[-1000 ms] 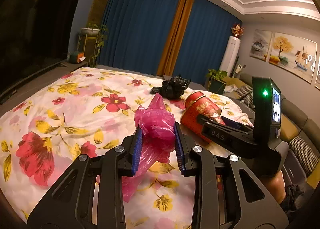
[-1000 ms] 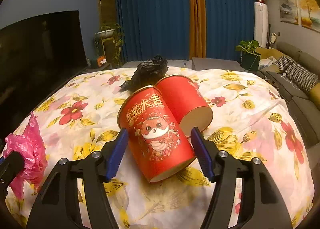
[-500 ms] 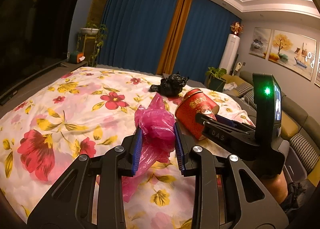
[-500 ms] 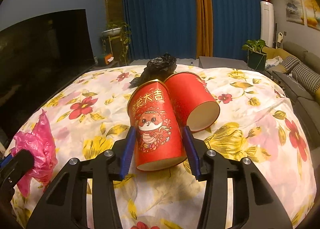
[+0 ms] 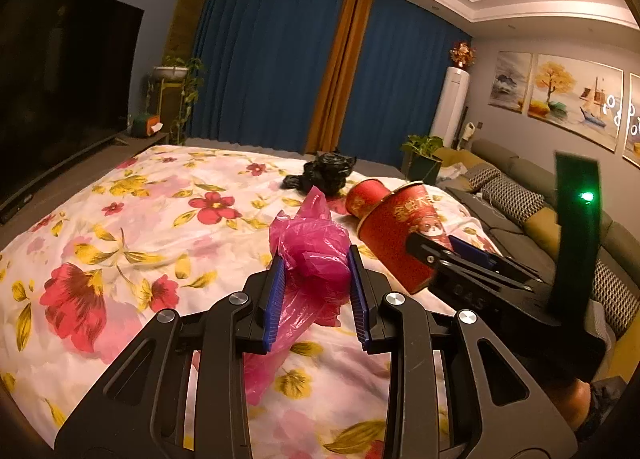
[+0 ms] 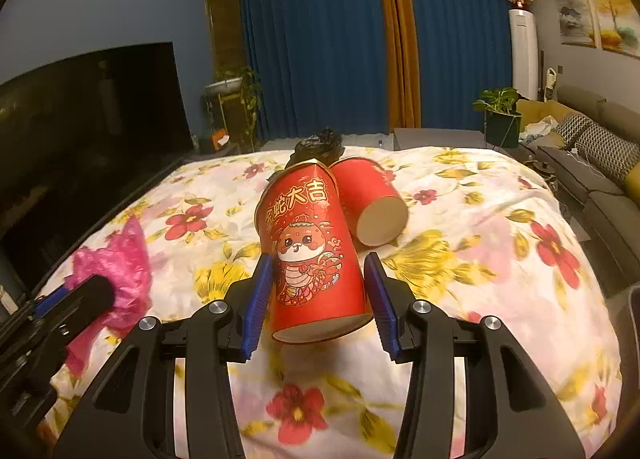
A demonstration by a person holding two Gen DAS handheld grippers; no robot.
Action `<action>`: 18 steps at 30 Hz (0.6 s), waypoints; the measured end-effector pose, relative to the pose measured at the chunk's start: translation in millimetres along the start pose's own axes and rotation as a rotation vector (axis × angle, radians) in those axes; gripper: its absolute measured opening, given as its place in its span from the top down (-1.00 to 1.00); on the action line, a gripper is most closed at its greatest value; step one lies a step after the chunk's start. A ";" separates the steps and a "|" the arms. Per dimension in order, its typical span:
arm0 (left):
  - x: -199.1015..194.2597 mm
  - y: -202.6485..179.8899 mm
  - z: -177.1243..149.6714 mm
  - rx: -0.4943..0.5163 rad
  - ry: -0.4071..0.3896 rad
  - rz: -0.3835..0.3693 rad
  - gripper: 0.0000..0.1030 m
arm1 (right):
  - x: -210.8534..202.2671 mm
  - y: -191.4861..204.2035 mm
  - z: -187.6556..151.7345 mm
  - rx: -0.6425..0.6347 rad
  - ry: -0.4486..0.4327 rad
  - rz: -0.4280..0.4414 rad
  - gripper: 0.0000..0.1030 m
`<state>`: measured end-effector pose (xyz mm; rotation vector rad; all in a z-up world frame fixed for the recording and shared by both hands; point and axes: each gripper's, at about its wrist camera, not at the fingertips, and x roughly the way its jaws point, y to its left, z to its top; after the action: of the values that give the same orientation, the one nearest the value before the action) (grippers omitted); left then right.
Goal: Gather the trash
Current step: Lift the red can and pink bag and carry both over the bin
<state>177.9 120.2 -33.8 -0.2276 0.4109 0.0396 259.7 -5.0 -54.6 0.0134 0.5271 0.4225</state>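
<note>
The left gripper is squeezing a crumpled pink plastic bag between its two blue pads. The bag is bunching up above the pads, and its loose end is hanging down toward the flowered cloth.

The right gripper is holding a red paper cup with a cartoon snake on it. Its blue pads are pressing on both sides of the cup near the bottom. The cup is up off the cloth and leaning away, with its open mouth pointing far from the camera.

Just behind that cup, a second red cup is lying on its side on the cloth, with its pale bottom facing the camera. The two cups are looking very close, and it is hard to tell if they are touching.

Farther back, a crumpled black bag is sitting on the cloth. Behind it, blue curtains are hanging.
</note>
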 end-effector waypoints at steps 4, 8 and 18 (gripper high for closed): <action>-4.3 -10.4 -1.0 0.013 -0.003 -0.013 0.44 | -21.9 -6.0 -4.5 0.012 -0.024 -0.004 0.10; -10.6 -23.6 -2.8 0.029 -0.010 -0.028 0.44 | -44.1 -15.4 -7.5 0.030 -0.052 -0.012 0.10; -19.3 -56.6 -10.0 0.074 -0.014 -0.080 0.44 | -93.5 -40.8 -11.5 0.065 -0.115 -0.053 0.10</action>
<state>161.1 62.9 -23.0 -0.1707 0.3886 -0.0529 196.9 -80.3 -24.1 0.0859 0.4270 0.3504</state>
